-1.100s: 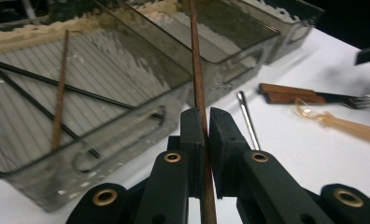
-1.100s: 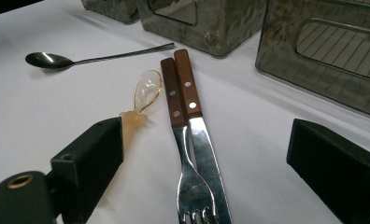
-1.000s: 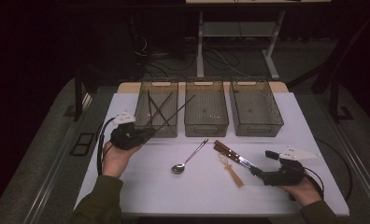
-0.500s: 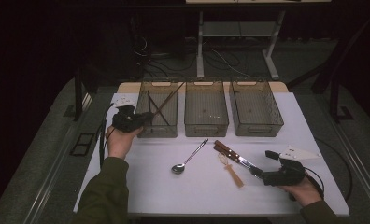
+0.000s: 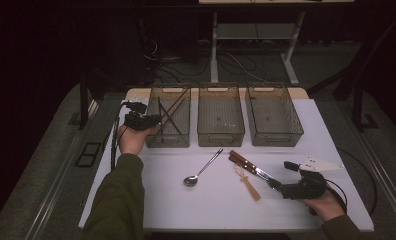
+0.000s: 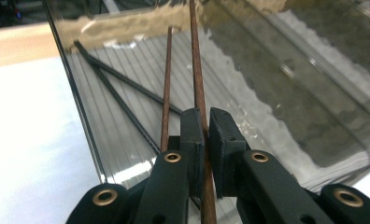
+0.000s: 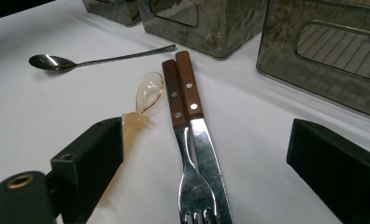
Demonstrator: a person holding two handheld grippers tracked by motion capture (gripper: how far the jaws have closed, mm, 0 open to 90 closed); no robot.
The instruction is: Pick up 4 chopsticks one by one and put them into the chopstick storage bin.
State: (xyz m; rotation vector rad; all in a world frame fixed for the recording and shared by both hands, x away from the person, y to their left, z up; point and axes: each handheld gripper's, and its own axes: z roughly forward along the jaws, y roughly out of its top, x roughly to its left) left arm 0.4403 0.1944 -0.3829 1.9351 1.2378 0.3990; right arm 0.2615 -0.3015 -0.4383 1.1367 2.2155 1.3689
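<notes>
My left gripper (image 5: 145, 121) (image 6: 206, 116) sits at the near left corner of the left clear bin (image 5: 169, 139), shut on a brown chopstick (image 6: 196, 60) that points into the bin. A second brown chopstick (image 6: 167, 79) runs beside it, passing behind the left jaw. Two black chopsticks (image 6: 122, 88) lie crossed in the bin. My right gripper (image 5: 281, 189) (image 7: 206, 135) rests open near the table's front right, its jaws either side of the tips of a wooden-handled fork (image 7: 176, 102) and knife (image 7: 192, 93).
A metal spoon (image 5: 203, 168) (image 7: 47, 62) and an amber plastic spoon (image 5: 248, 182) (image 7: 148, 91) lie on the white table between the hands. The middle bin (image 5: 221, 135) and right bin (image 5: 275, 136) stand in a row at the back.
The left hand has carried the chopsticks away from the table's left side, farther back and right to the left bin's corner. The right hand has stayed still.
</notes>
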